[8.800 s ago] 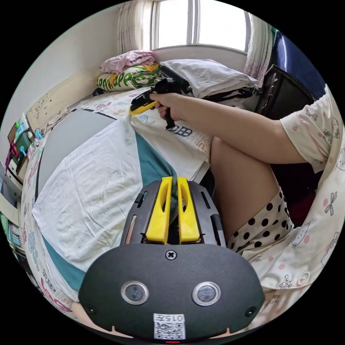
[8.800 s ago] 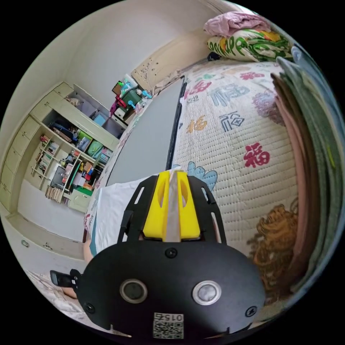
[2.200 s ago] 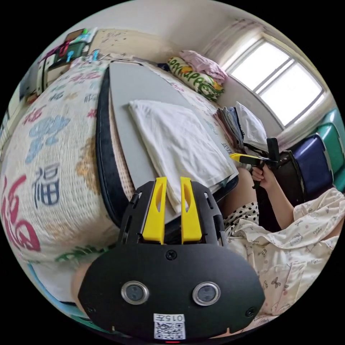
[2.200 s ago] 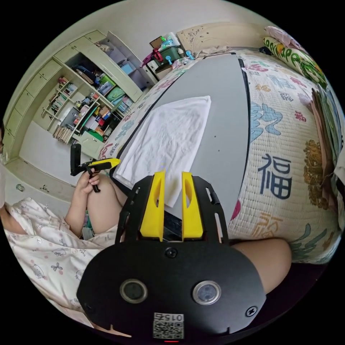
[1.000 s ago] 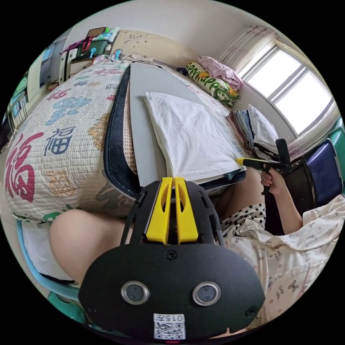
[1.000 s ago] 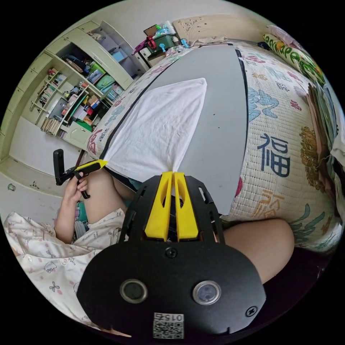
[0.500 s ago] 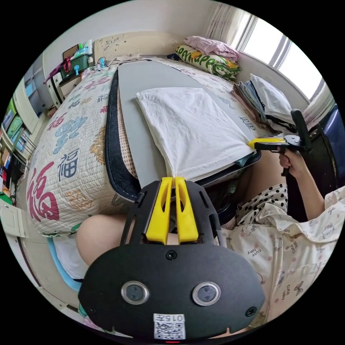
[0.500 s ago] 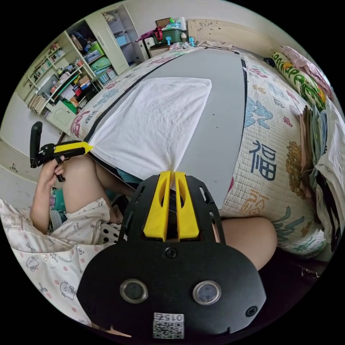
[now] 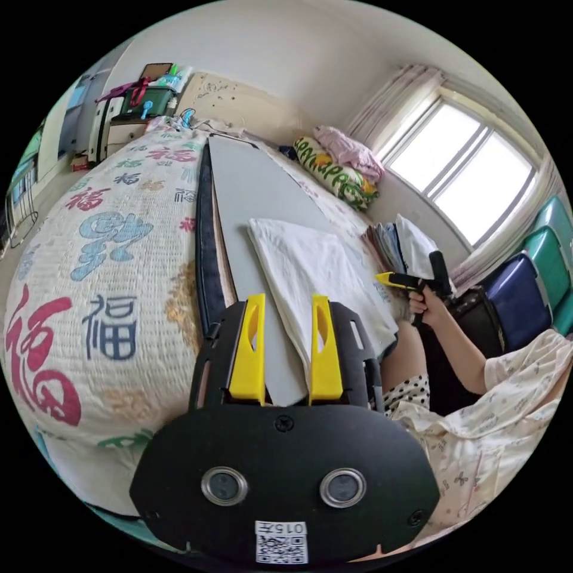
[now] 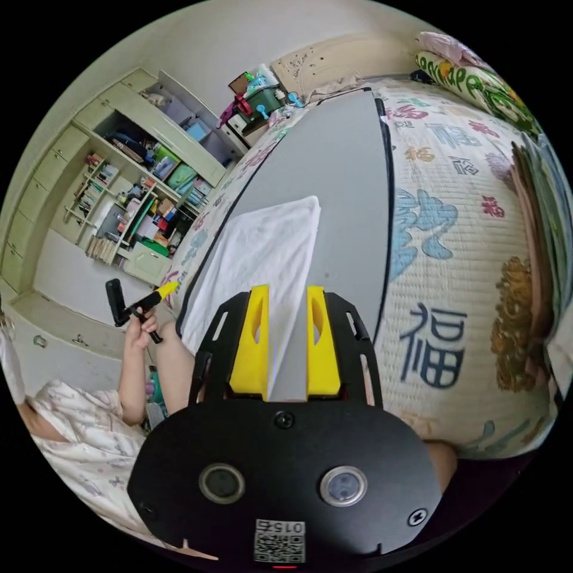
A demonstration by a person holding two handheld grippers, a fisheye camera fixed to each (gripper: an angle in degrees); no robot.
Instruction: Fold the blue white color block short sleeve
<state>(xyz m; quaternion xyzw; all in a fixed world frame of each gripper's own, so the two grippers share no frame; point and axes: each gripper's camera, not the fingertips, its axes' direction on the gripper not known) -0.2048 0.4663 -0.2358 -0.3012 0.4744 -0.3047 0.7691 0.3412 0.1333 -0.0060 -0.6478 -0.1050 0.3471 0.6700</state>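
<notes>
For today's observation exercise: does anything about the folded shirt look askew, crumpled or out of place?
Nothing stands out. The folded shirt lies flat on the grey board, its edges fairly straight, only lightly wrinkled. Both grippers are open.

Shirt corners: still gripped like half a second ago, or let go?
Let go. Both hand-held grippers, left and right, have opened and drawn back off the shirt. The shirt stays folded on the grey board; its near edge has settled flat.
</notes>
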